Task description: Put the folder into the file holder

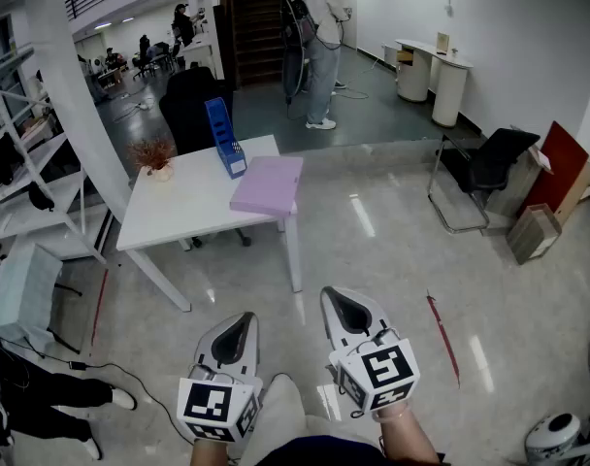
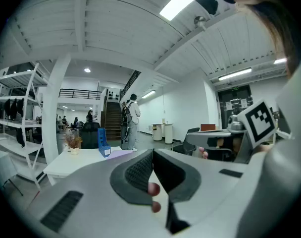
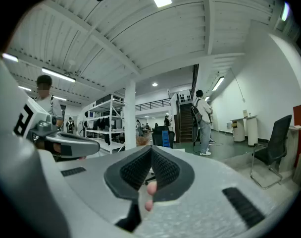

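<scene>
A lilac folder (image 1: pixel 267 184) lies flat on the near right corner of a white table (image 1: pixel 188 207), slightly over its edge. Just behind it stands a blue file holder (image 1: pixel 224 136), also visible small in the left gripper view (image 2: pixel 103 145) and the right gripper view (image 3: pixel 165 139). My left gripper (image 1: pixel 243 320) and right gripper (image 1: pixel 336 298) hang side by side low in the head view, well short of the table. Both are shut with nothing between the jaws, pads touching in the left gripper view (image 2: pixel 152 158) and the right gripper view (image 3: pixel 151 155).
A small dried plant (image 1: pixel 156 155) sits at the table's far left. A dark office chair (image 1: pixel 193 105) stands behind the table, a black chair (image 1: pixel 481 173) at the right wall. White shelving (image 1: pixel 23 178) lines the left. A person with a backpack (image 1: pixel 317 37) stands near the stairs.
</scene>
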Motion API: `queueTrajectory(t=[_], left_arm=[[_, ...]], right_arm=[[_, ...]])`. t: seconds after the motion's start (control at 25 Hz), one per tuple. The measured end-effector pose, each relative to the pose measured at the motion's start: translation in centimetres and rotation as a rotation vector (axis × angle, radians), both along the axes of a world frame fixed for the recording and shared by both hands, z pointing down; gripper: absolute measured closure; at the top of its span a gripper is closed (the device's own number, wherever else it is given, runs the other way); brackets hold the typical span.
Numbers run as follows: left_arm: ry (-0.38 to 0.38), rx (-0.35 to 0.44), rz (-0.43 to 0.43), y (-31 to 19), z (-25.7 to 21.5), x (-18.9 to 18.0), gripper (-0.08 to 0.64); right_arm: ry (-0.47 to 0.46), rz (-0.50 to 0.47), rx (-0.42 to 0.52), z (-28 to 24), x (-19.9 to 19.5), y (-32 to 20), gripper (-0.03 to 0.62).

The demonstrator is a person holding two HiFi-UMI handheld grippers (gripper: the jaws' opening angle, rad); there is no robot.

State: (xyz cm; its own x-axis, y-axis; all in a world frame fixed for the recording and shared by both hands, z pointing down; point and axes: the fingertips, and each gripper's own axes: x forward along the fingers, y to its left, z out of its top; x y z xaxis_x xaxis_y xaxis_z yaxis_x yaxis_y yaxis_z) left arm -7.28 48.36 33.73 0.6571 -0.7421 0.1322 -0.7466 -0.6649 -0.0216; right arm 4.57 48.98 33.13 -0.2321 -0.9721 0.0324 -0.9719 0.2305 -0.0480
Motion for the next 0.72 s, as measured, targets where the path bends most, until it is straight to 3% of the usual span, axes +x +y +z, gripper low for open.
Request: queueTrajectory(t=[0.72], left_arm=[[0.008,0.004,0.034,-4.7,0.3,0.2,0.554]], right_arm=[[-0.039,-0.001,-0.014,0.1,-0.5,-4.6,0.592]])
